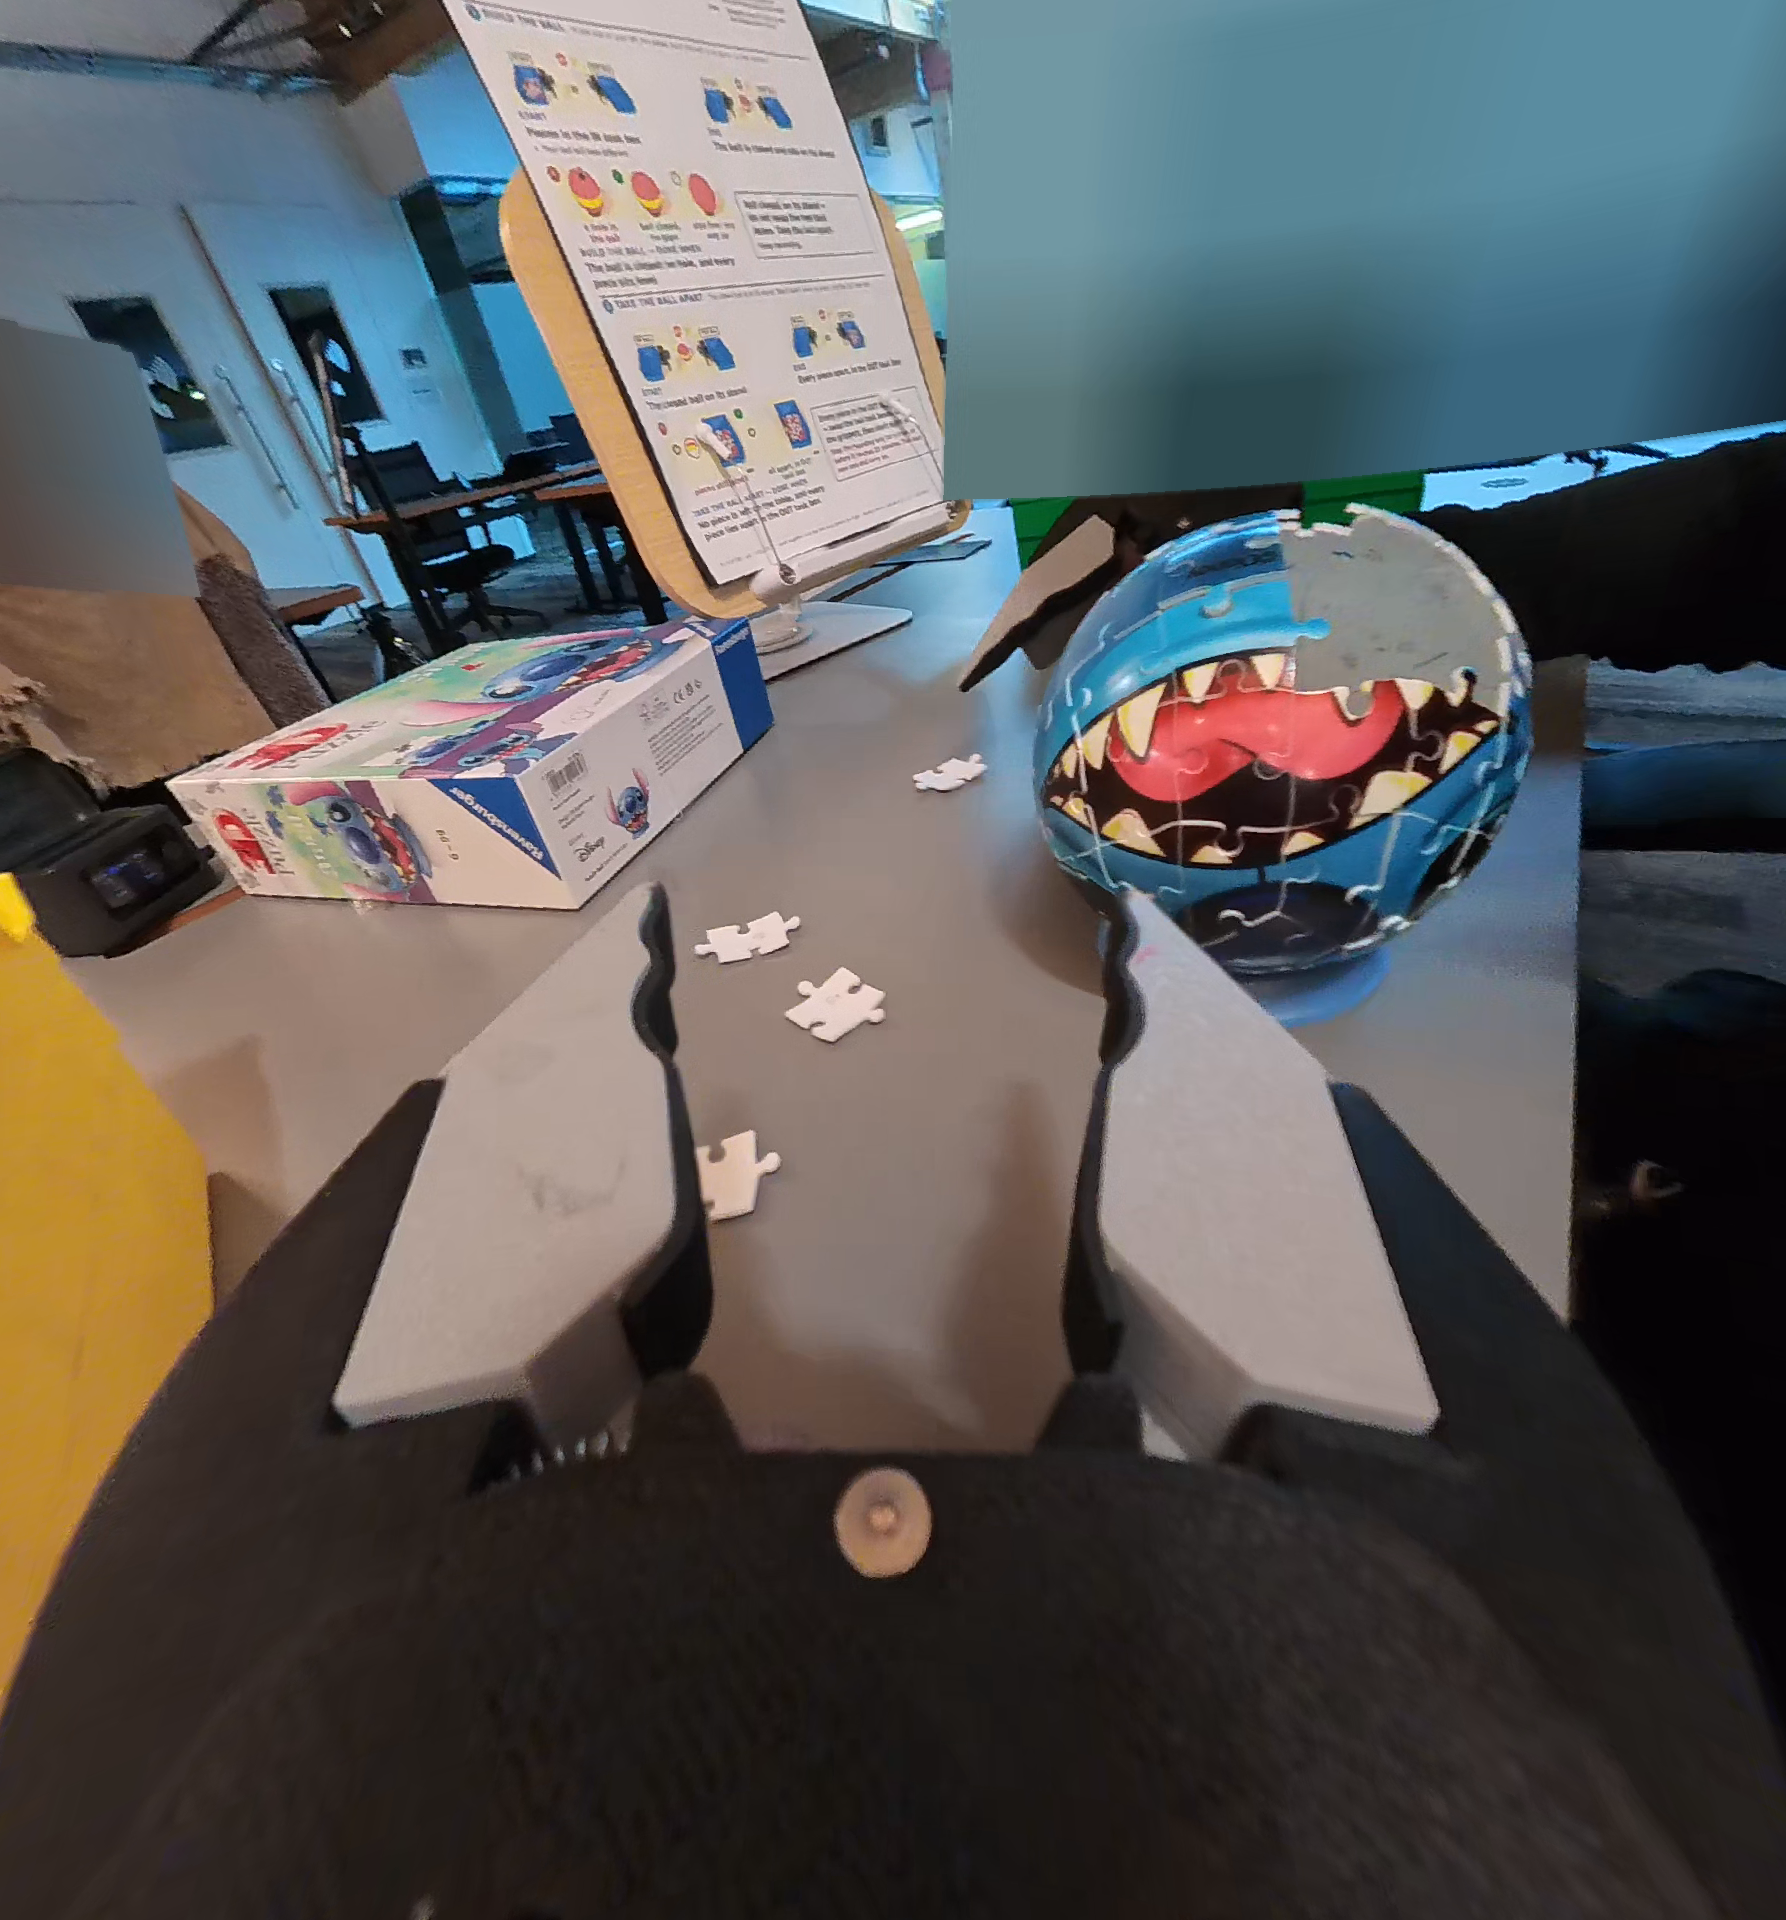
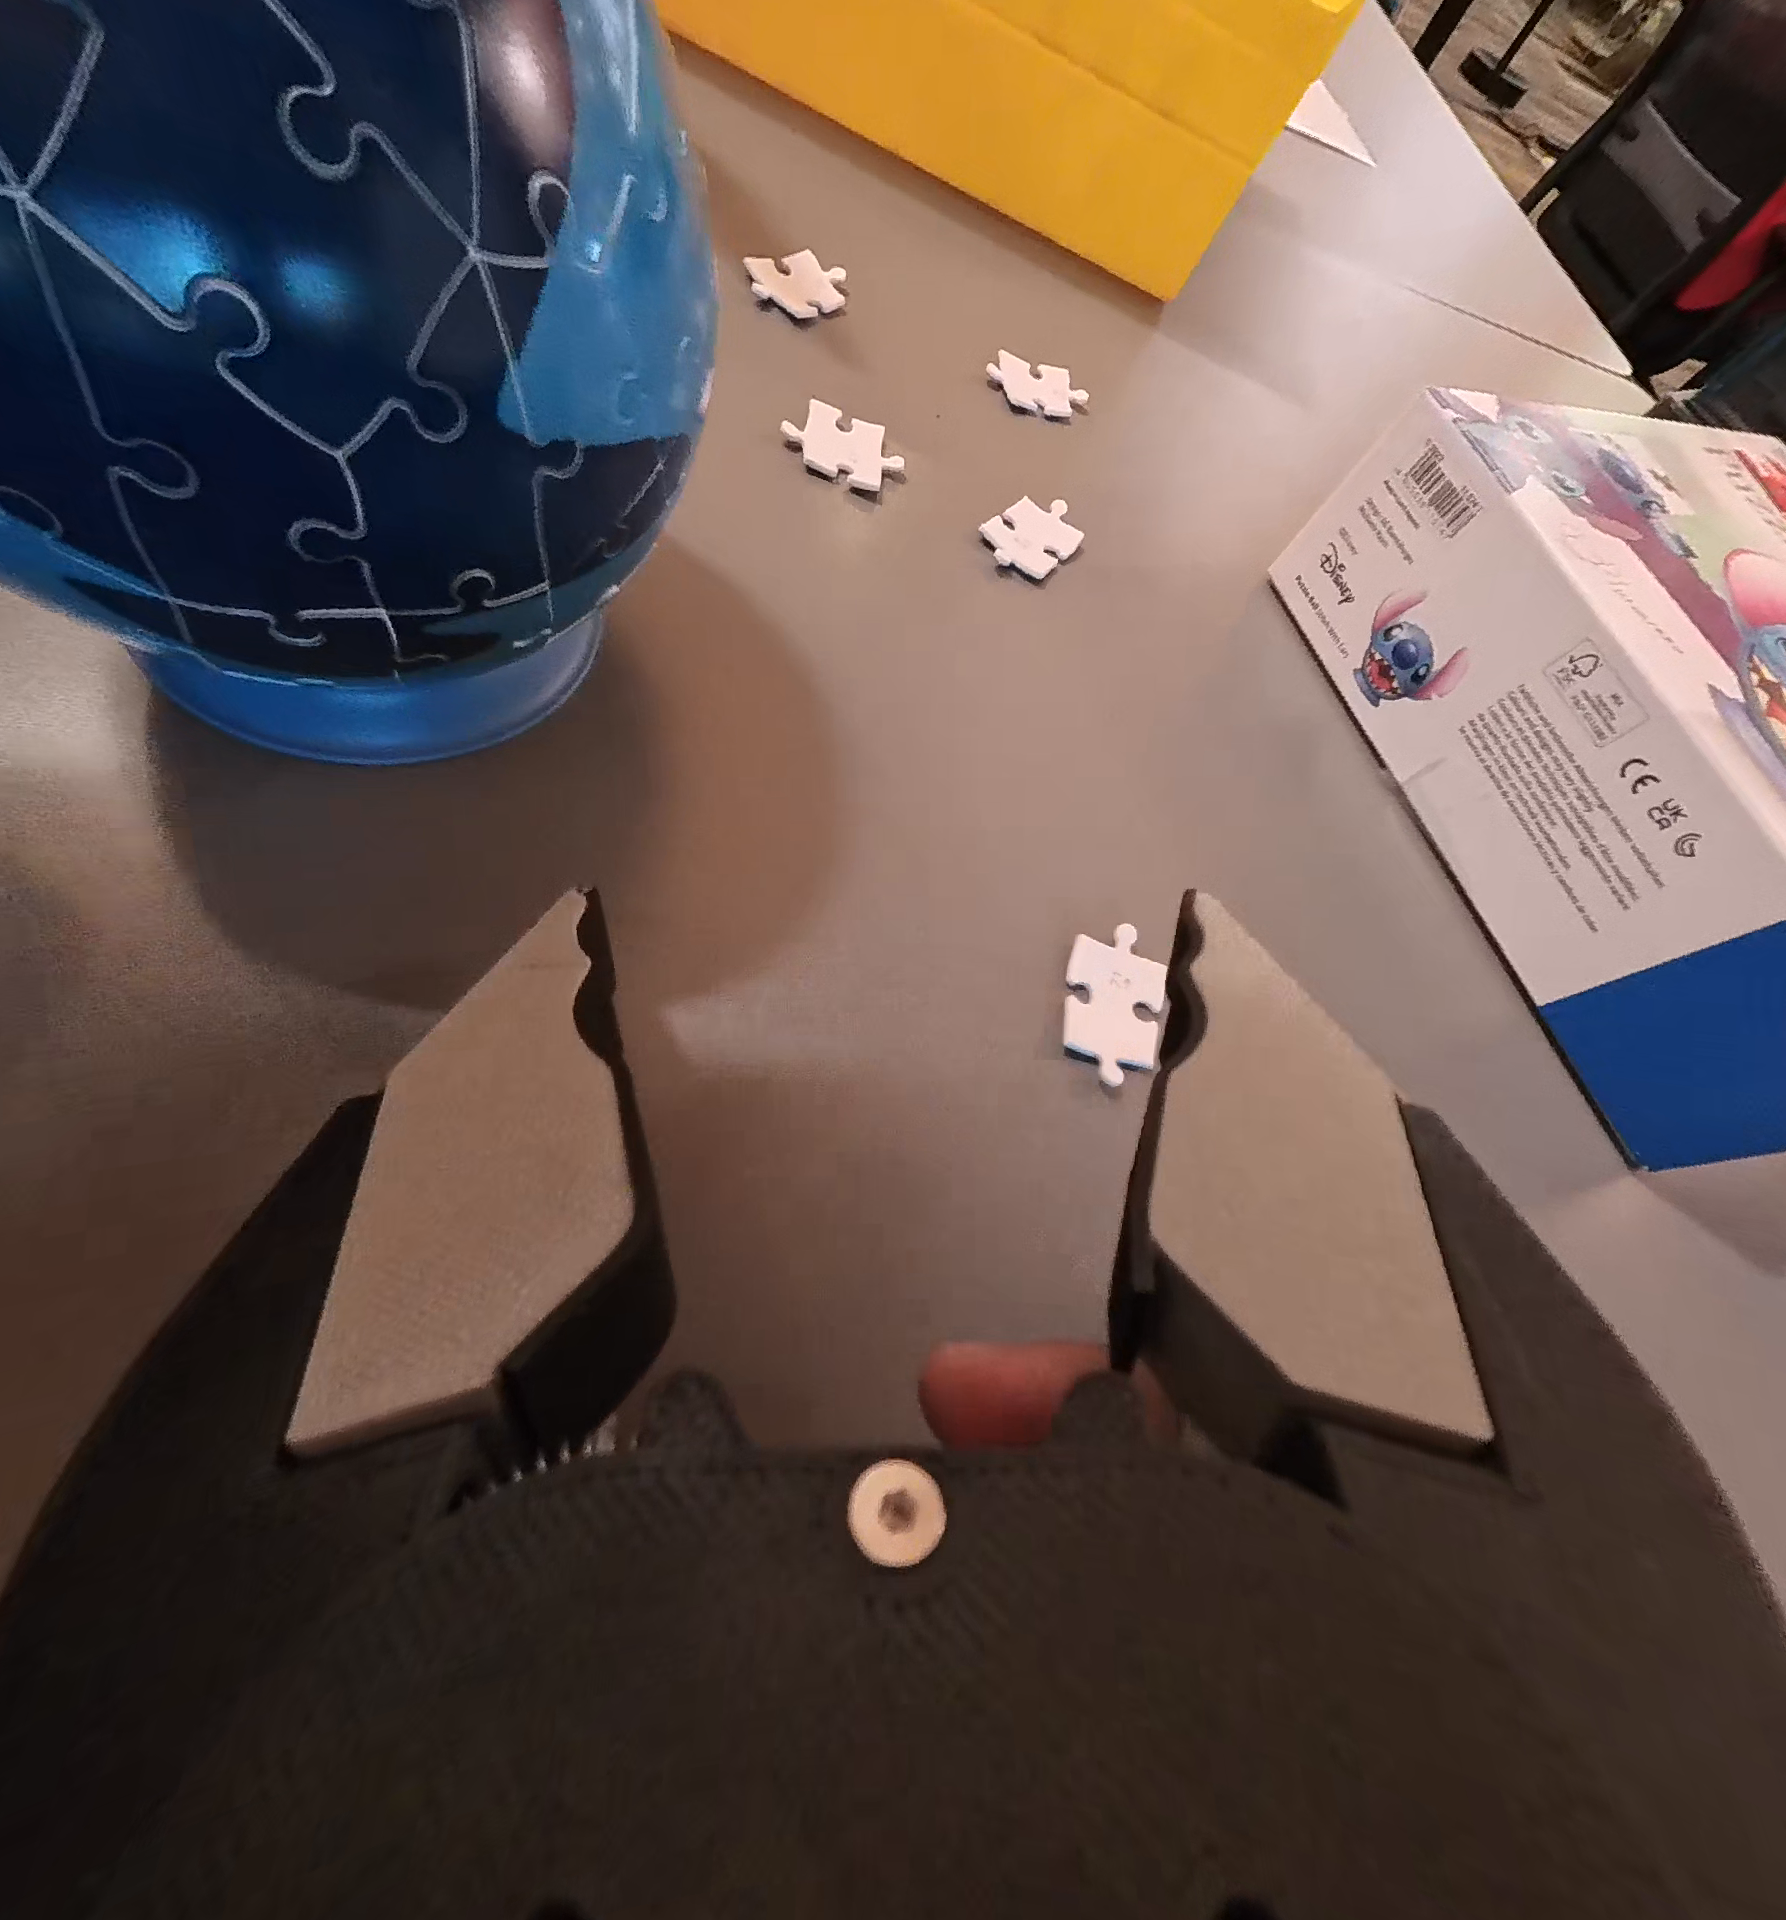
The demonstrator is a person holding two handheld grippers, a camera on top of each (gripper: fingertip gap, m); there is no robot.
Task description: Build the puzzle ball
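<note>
The blue puzzle ball [image 1: 1273, 758] with a toothy mouth print stands on its blue stand [image 1: 1336, 992] at the right. It has an open gap at its upper right that shows the grey inside [image 1: 1388, 613]. Several white loose pieces [image 1: 835, 1003] lie face down on the grey table. My left gripper [image 1: 889, 914] is open and empty, above the pieces and left of the ball. My right gripper [image 2: 889, 904] is open, low over the table, behind the ball [image 2: 276, 343]. One loose piece [image 2: 1112, 1003] lies by the inner side of its right finger. More pieces [image 2: 844, 457] lie beyond.
The puzzle box [image 1: 473, 769] lies on the table, also in the right wrist view [image 2: 1647, 727]. A yellow bin [image 1: 37, 1247] stands at the left, also in the right wrist view [image 2: 1024, 125]. An instruction sheet on a stand [image 1: 733, 291] is at the back. A dark sleeve [image 1: 1647, 551] is at the right. My hands' fingertips stand some 25 cm from each other. The loose piece [image 2: 1112, 1003] lies some 5 cm from my right tips, 30 cm from my left tips. My left wrist view [image 1: 951, 776] looks at it from another angle.
</note>
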